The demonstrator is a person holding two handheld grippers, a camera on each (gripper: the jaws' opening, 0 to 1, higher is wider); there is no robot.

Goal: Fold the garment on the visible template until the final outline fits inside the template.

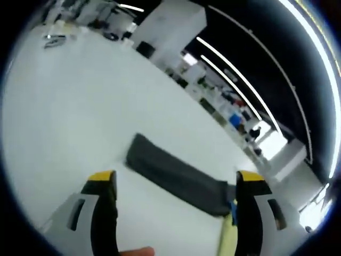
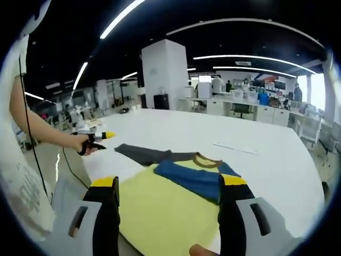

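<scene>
A yellow shirt (image 2: pixel 160 210) lies flat on the white table (image 2: pixel 266 170), with a brown collar (image 2: pixel 205 158). Its blue sleeve (image 2: pixel 194 178) is folded across the chest, while the dark grey sleeve (image 2: pixel 141 153) stretches out to the left. My right gripper (image 2: pixel 168 181) hovers open over the yellow body, holding nothing. A hand holds my left gripper (image 2: pixel 101 138) near the grey sleeve's end. In the left gripper view, my left gripper (image 1: pixel 176 178) stands wide open, with the grey sleeve (image 1: pixel 176 178) lying between and beyond its jaws and a yellow strip of shirt (image 1: pixel 228 237) by the right jaw.
Faint flat marks or strips (image 2: pixel 234 146) lie on the table beyond the shirt. A person's arm (image 2: pixel 42 128) reaches in from the left. A white pillar (image 2: pixel 164 74) and office desks (image 2: pixel 250 104) stand behind the table. Small items (image 1: pixel 53 40) sit at the far table edge.
</scene>
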